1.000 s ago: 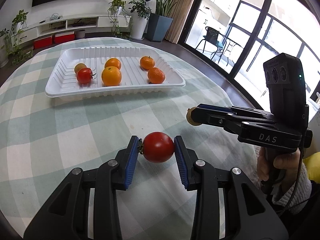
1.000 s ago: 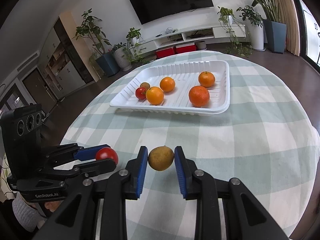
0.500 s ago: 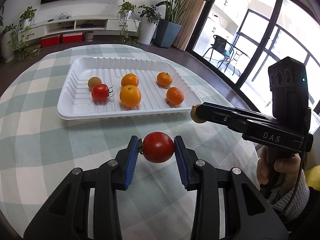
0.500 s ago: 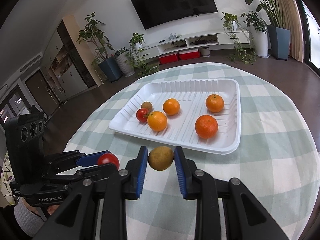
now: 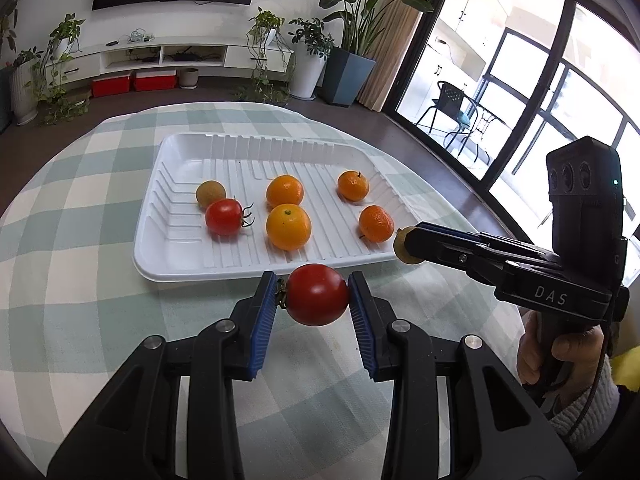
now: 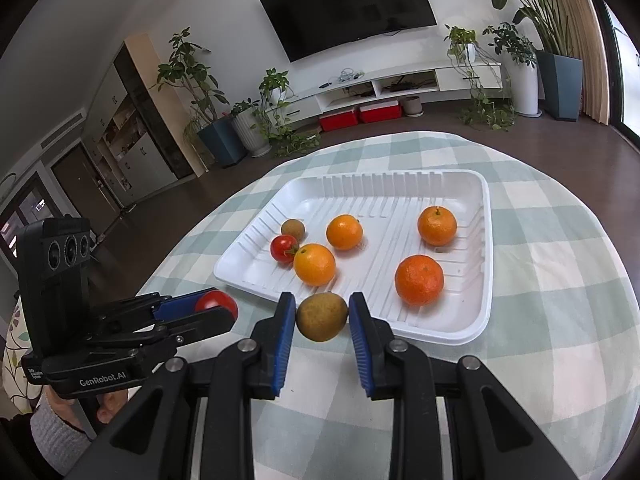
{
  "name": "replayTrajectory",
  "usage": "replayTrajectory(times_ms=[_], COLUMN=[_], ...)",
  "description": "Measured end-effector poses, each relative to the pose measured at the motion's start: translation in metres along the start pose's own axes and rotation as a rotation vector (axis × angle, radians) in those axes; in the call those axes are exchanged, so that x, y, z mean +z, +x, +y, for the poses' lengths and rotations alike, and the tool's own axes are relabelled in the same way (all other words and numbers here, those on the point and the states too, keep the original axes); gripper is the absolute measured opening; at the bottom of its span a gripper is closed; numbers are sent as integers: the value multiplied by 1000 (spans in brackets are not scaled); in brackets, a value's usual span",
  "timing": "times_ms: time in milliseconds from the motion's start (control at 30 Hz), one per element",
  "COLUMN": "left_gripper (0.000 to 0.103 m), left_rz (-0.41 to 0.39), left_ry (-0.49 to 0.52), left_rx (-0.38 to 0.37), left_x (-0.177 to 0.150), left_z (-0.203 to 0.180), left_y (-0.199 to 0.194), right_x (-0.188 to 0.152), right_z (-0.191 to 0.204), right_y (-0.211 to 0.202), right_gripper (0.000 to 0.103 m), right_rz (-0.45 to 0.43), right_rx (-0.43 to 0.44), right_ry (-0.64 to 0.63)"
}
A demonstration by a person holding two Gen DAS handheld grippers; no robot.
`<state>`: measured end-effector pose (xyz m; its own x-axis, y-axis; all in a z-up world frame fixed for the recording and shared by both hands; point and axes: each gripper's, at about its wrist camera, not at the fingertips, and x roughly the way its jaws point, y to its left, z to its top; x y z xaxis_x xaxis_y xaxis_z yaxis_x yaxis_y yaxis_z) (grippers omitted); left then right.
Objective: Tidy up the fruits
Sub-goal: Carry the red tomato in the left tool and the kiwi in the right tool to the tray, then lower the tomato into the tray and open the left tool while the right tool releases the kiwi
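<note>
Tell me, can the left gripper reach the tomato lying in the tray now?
Probably not to grasp it. The left gripper is already shut on a tomato, so its fingers are full. The path itself looks free: the tray tomato sits near the tray's near rim, with nothing between.

A red tomato [image 5: 316, 294] is sitting clamped between the blue pads of the left tongs [image 5: 314, 300], its stem end pointing left, just in front of the near rim of the white tray [image 5: 192, 268]. A brownish-green round fruit [image 6: 321, 317] is being held in the right tongs [image 6: 322, 320], over the tray's near edge. Inside the tray are lying four oranges [image 5: 288, 226], a small tomato [image 5: 224, 216] and another brownish fruit [image 5: 210, 194] at the left.
</note>
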<state>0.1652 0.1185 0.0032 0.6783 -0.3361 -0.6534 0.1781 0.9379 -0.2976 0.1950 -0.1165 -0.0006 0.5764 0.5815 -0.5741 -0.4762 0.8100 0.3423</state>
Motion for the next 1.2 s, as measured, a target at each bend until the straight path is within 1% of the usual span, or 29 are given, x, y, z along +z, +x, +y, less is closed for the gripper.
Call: replayTrajectory(times_ms=[367, 800, 1200], left_gripper=[34, 34, 34], left_rz=[-10, -21, -5], left_ry=[-8, -42, -65], left_rx=[18, 63, 97], left_x=[18, 39, 43], left_z=[8, 31, 48], left_y=[6, 15, 29], right_x=[10, 17, 22], right_z=[-3, -9, -12], right_y=[9, 21, 38], right_gripper=[30, 30, 30], right_rz=[5, 11, 32], right_rx=[-1, -13, -26], right_ry=[5, 9, 4])
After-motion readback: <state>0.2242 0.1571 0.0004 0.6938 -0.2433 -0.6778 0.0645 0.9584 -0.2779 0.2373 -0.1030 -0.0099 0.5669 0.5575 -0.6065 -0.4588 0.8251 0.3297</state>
